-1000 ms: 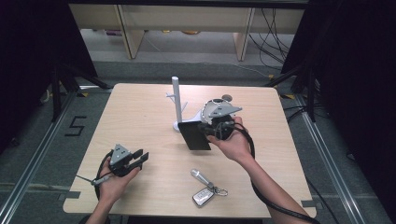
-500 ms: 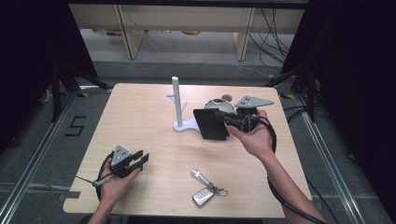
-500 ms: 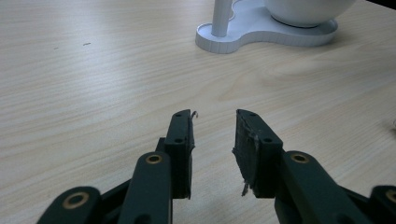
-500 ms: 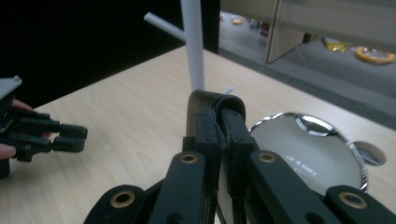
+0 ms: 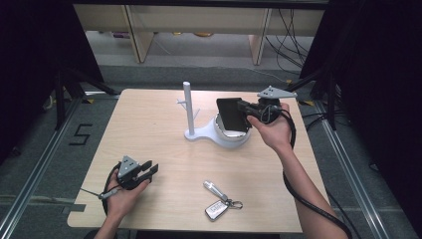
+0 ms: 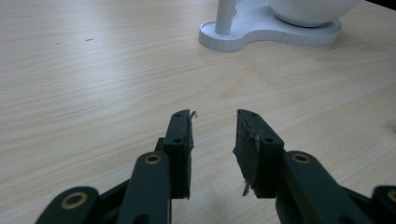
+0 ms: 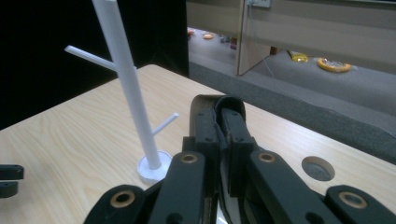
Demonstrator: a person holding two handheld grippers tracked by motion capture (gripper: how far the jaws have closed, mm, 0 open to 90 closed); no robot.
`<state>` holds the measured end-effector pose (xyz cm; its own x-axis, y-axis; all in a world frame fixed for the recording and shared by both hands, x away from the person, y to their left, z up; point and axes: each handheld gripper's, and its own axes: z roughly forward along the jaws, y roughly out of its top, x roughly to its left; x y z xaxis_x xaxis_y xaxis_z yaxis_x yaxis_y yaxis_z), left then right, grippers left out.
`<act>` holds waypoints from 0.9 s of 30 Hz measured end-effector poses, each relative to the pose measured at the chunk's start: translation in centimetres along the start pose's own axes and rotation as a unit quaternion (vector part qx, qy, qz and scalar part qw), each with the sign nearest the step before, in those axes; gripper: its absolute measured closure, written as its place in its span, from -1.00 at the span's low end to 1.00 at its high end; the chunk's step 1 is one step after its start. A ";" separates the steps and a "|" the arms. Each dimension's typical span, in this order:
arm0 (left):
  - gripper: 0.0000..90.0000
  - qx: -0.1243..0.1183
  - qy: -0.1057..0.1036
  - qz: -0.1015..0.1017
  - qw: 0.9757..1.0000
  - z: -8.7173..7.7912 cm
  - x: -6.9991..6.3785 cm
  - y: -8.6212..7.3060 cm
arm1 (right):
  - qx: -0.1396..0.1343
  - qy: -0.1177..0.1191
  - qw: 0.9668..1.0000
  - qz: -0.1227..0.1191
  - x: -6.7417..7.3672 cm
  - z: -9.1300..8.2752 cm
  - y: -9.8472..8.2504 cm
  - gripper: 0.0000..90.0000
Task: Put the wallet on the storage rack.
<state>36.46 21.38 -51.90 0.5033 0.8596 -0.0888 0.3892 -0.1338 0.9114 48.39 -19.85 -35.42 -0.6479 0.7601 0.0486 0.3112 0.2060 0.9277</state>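
Since the earlier frame the right gripper [image 5: 242, 110] has carried the black wallet [image 5: 230, 115] rightward to upper centre-right, above the white dish [image 5: 230, 138], jaws clamped on its edge. It looks light, flat, slightly floppy; an edge pinch suits. The left gripper [image 5: 147, 168] has been opening, empty.

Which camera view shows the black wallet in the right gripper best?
The high view: the black wallet shows its flat face, clamped by the right gripper above the white bowl. The right gripper view gives its thin edge between the jaws.
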 end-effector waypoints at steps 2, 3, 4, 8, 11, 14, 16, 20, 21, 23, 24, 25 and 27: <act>0.46 0.000 0.000 -0.001 1.000 0.0 0.0 0.0 | -0.002 -0.001 1.000 -0.012 -0.3 0.5 -0.2 0.95; 0.46 -0.001 -0.002 0.005 1.000 0.1 0.1 0.0 | 0.007 -0.004 1.000 -0.007 -0.4 0.7 -0.3 0.95; 0.45 0.000 -0.002 0.009 1.000 0.1 0.1 0.0 | 0.005 -0.003 1.000 -0.009 -0.5 0.9 -0.5 0.95; 0.45 0.001 -0.001 0.012 1.000 0.1 0.2 0.0 | 0.004 0.002 1.000 0.005 -0.8 1.6 -0.8 0.94; 0.45 0.002 -0.001 -0.004 1.000 0.1 0.0 -0.1 | 0.005 -0.005 1.000 0.000 -1.3 2.1 -1.2 0.94; 0.45 0.002 0.000 -0.003 1.000 0.1 0.1 -0.1 | 0.010 -0.002 1.000 0.009 -1.5 2.5 -1.7 0.94; 0.45 0.001 0.000 -0.003 1.000 0.0 0.1 -0.1 | 0.014 -0.009 1.000 0.012 -1.5 2.5 -1.9 0.94; 0.45 0.001 0.000 0.011 1.000 0.1 0.2 0.0 | 0.013 -0.004 1.000 0.013 -1.5 2.7 -2.0 0.94; 0.45 0.001 0.000 0.011 1.000 0.1 0.2 0.0 | 0.008 -0.001 1.000 0.008 -1.6 2.9 -2.0 0.94; 0.45 0.001 -0.001 0.014 1.000 0.1 0.2 0.0 | 0.009 0.000 1.000 0.004 -1.6 3.1 -2.1 0.94; 0.45 0.002 -0.002 0.015 1.000 0.1 0.2 -0.1 | 0.008 -0.003 1.000 0.008 -1.6 3.1 -2.2 0.94; 0.45 0.002 -0.002 0.013 1.000 0.1 0.2 -0.1 | 0.007 -0.001 1.000 0.013 -1.6 3.1 -2.3 0.94; 0.45 0.005 0.001 -0.007 1.000 0.1 0.0 -0.2 | -0.003 -0.007 1.000 0.009 -1.9 3.1 -2.4 0.94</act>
<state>36.43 21.33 -52.13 0.4963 0.8623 -0.1006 0.4041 -0.1269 0.9059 51.06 -19.85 -38.88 -0.6325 0.7722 0.0602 0.3192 0.1891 0.9286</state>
